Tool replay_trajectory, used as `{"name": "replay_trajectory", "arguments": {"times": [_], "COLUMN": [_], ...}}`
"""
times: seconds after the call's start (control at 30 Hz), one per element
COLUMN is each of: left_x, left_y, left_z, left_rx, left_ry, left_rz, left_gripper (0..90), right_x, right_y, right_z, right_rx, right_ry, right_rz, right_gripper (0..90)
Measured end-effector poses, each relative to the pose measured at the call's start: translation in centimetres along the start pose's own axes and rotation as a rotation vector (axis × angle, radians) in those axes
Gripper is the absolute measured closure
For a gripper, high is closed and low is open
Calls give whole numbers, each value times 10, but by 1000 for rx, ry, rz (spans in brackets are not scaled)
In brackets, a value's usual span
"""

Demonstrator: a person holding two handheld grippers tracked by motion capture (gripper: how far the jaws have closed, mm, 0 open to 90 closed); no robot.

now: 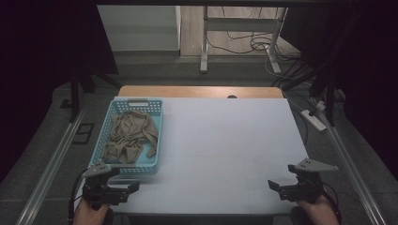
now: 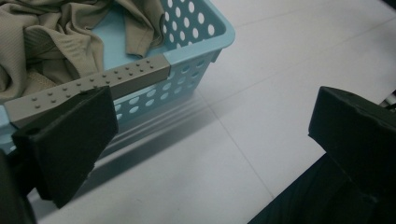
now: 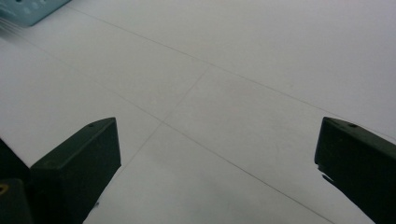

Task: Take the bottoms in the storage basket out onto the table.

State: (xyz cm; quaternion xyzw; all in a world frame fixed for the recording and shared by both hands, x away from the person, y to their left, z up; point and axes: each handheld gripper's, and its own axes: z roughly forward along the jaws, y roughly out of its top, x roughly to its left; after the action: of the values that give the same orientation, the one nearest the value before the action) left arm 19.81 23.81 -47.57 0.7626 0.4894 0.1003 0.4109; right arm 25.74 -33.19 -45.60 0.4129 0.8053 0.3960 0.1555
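I hold my left gripper [image 1: 133, 186] low at the near left corner of the white table [image 1: 225, 150], just in front of the light blue basket [image 1: 157, 136]. Its jaws stand wide apart with nothing between them; in the left gripper view one black jaw sits close before the basket's near wall and the other is over bare table. That wall has round holes through it, and a grey strip [image 2: 93, 84] with small raised dots lies along its rim. I can read no brand, label or writing on the basket or the strip, though the dots are small and the light is dim.

A crumpled beige cloth [image 1: 129, 136] lies inside the basket, filling most of its floor, with folds reaching up toward the rim.

My right gripper [image 1: 274, 185] rests near the near right corner of the table, well apart from the basket. Its jaws are also spread wide and empty, pointing across plain white surface; a corner of the basket [image 3: 28, 11] shows at the far top left of the right gripper view.
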Motion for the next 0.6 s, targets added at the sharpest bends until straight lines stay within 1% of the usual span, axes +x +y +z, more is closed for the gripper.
{"name": "replay_trajectory", "arguments": {"times": [0.03,0.13,0.3,0.6], "left_x": [-1,-4,-4,-2], "left_y": [0,2,2,2], "left_z": [1,4,4,4], "left_rx": [7,35,42,37], "left_ry": [3,12,15,8], "left_rz": [7,33,35,20], "left_gripper": [8,14,17,17], "right_x": [-1,-2,-3,-4], "right_y": [0,0,0,0], "right_z": [0,1,1,2], "right_rx": [5,17,18,23], "right_ry": [8,25,39,62], "right_rz": [9,11,13,19], "right_gripper": [5,5,5,6]}}
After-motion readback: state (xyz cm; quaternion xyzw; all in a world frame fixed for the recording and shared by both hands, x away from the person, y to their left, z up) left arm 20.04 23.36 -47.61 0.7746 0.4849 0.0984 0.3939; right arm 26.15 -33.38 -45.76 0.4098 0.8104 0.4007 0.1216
